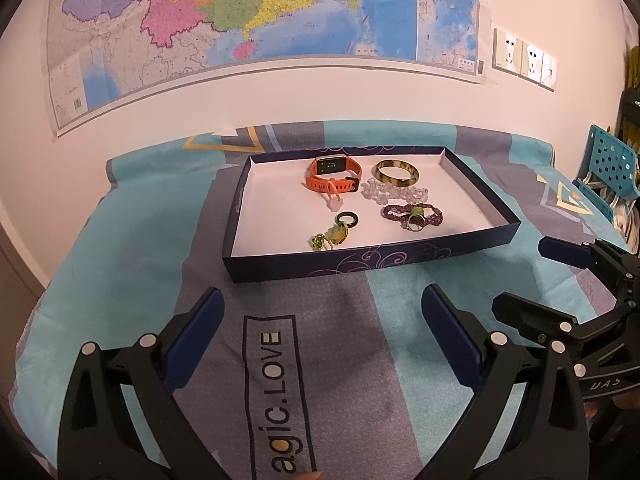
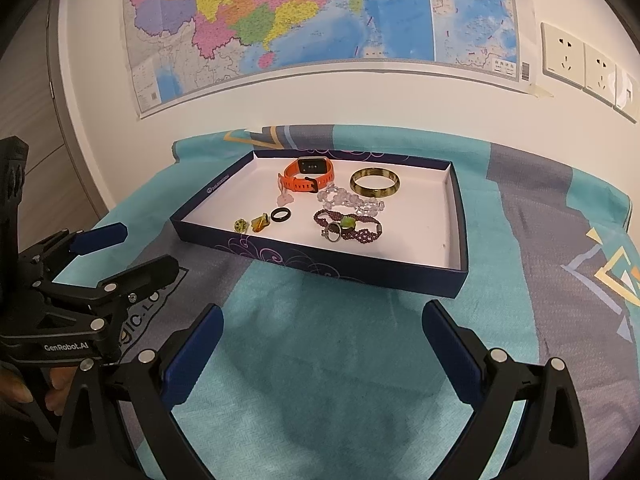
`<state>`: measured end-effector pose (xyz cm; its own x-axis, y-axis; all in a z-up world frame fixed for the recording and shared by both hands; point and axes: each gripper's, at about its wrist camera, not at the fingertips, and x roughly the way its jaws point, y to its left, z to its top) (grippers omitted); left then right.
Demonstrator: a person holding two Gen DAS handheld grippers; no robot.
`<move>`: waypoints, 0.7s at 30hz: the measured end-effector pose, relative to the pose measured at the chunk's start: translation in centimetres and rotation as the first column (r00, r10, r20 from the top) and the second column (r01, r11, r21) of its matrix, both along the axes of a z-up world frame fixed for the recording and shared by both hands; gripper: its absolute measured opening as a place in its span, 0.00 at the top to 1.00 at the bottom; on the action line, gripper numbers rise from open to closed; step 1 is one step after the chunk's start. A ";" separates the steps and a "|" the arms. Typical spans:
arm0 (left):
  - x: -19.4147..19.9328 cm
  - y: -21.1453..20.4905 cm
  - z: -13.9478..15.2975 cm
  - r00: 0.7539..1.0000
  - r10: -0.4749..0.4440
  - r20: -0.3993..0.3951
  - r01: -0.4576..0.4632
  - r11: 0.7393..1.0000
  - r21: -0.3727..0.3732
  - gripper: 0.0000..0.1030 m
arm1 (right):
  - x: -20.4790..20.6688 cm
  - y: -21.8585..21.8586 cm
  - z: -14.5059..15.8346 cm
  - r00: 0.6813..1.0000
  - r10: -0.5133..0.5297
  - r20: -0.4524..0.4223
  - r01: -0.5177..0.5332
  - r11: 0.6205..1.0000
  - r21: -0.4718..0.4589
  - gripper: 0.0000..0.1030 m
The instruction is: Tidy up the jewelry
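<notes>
From the left wrist, the nearest thing is the left tool (image 1: 322,306), its two blue-padded fingers wide apart and holding nothing, above the teal and grey patterned cloth (image 1: 120,264) on the desk. Past it sits the shallow dark blue cardboard box tray with a white inside (image 1: 304,266). All the jewelry lies in it. The orange rubber watch band (image 1: 334,176) at the back looks soft and bendy, so pinching its strap seems best. The brown-gold hard round bangle (image 1: 397,174) beside it looks stiff and slippery; I would grab it across its rim. The clear chunky bead bracelet (image 1: 394,193) just in front looks floppy.

From the right wrist, the right tool (image 2: 323,320) is nearest, its fingers also wide apart and empty, with the tray ahead. The dark purple beaded bracelet with a green stone (image 2: 348,226) lies near the front; it looks light and limp and may dangle when lifted. The small black ring (image 2: 279,215) looks tiny and thin and could slip out. The little yellow-green charms (image 2: 252,225) near the front wall look fiddly and maybe easy to break.
</notes>
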<state>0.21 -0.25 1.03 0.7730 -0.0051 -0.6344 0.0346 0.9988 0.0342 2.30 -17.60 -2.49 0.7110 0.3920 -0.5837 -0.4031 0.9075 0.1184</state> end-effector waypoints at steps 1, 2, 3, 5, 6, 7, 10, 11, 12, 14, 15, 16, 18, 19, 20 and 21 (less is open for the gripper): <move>0.0 0.0 0.0 1.000 0.000 -0.001 0.000 1.000 0.001 0.05 | 0.0 0.0 0.0 1.000 0.000 0.000 0.000 1.000 -0.001 0.07; 0.0 0.0 0.0 1.000 0.000 -0.001 0.000 1.000 0.002 0.05 | 0.0 0.0 0.0 1.000 -0.001 -0.001 0.001 1.000 -0.001 0.07; 0.0 0.0 -0.1 1.000 0.000 -0.001 0.000 1.000 0.003 0.05 | 0.1 0.0 0.0 1.000 0.000 -0.003 0.000 1.000 -0.001 0.07; 0.0 0.0 -0.1 1.000 0.001 -0.001 -0.001 1.000 0.002 0.05 | 0.1 0.1 -0.1 1.000 0.000 -0.006 0.000 1.000 0.000 0.07; 0.0 0.0 -0.1 1.000 0.001 -0.001 -0.001 1.000 0.002 0.05 | 0.0 0.0 -0.1 1.000 0.000 -0.006 0.000 1.000 0.000 0.07; 0.0 0.0 -0.1 1.000 0.000 -0.003 0.000 1.000 0.001 0.05 | 0.0 0.0 -0.1 1.000 0.000 -0.006 0.000 1.000 -0.001 0.07; -0.1 0.0 -0.2 1.000 -0.001 -0.004 0.001 1.000 0.001 0.05 | 0.0 0.0 -0.1 1.000 0.000 -0.006 0.000 1.000 0.003 0.07; -0.1 0.0 -0.2 1.000 -0.001 -0.004 0.001 1.000 0.002 0.05 | 0.0 0.0 -0.1 1.000 -0.001 -0.005 0.001 1.000 0.002 0.07; -0.1 0.0 -0.3 1.000 -0.001 -0.004 0.001 1.000 0.002 0.05 | 0.0 0.0 -0.1 1.000 -0.001 -0.005 0.001 1.000 0.003 0.07; 0.0 0.0 -0.3 1.000 -0.001 -0.004 0.001 1.000 0.002 0.05 | 0.1 0.0 -0.1 1.000 0.000 -0.007 0.000 1.000 0.003 0.07; -0.1 0.0 -0.3 1.000 0.000 -0.004 0.000 1.000 0.001 0.05 | 0.1 0.0 -0.2 1.000 0.001 -0.008 0.000 1.000 0.003 0.07; 0.0 0.0 -0.3 1.000 -0.001 -0.005 0.001 1.000 0.001 0.05 | 0.1 0.0 -0.2 1.000 0.000 -0.008 0.000 1.000 0.002 0.07; -0.1 0.0 -0.3 1.000 0.001 -0.005 -0.001 1.000 0.001 0.05 | 0.1 0.0 -0.2 1.000 0.001 -0.009 -0.001 1.000 0.003 0.07; -0.1 0.0 -0.3 1.000 0.002 -0.006 -0.002 1.000 0.000 0.05 | 0.1 0.0 -0.2 1.000 0.001 -0.009 -0.001 1.000 0.004 0.07; -0.1 0.0 -0.3 1.000 0.002 -0.007 -0.002 1.000 0.000 0.05 | 0.1 0.0 -0.2 1.000 0.000 -0.009 0.000 1.000 0.004 0.07; -0.1 0.0 -0.3 1.000 0.003 -0.008 -0.003 1.000 0.000 0.05 | 0.1 0.0 -0.2 1.000 0.000 -0.009 0.000 1.000 0.004 0.07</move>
